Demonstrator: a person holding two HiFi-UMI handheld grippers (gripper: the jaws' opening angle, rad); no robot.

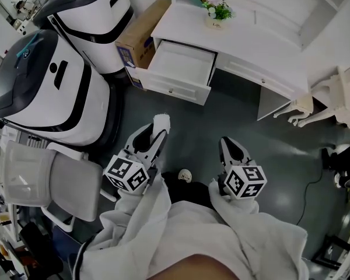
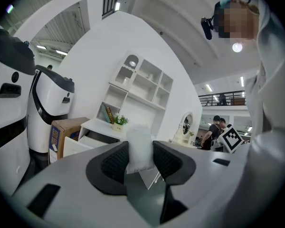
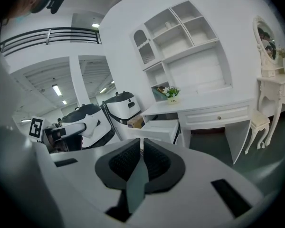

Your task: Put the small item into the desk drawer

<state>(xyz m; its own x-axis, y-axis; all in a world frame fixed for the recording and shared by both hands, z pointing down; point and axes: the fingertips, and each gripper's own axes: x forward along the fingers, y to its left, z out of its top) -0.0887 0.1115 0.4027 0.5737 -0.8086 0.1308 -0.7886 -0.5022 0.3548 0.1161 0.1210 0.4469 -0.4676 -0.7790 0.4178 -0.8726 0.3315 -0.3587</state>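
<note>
My left gripper (image 1: 159, 128) is shut on a small white soft item (image 1: 161, 121), held up above the dark floor. In the left gripper view the fluffy white item (image 2: 139, 144) sits squeezed between the two black pads (image 2: 115, 163). The desk drawer (image 1: 181, 63) stands pulled open ahead of the left gripper, and what shows of its white inside is bare. My right gripper (image 1: 227, 143) hovers to the right at about the same height; its jaws (image 3: 141, 155) are shut with nothing between them. The open drawer (image 3: 159, 126) also shows past the right gripper's jaws.
The white desk (image 1: 262, 69) carries a potted plant (image 1: 217, 10) and a shelf unit behind. A cardboard box (image 1: 141, 38) stands left of the drawer, beside two large white machines (image 1: 52, 80). A grey chair (image 1: 46, 179) is at my left; an ornate white stool (image 1: 315, 107) at right.
</note>
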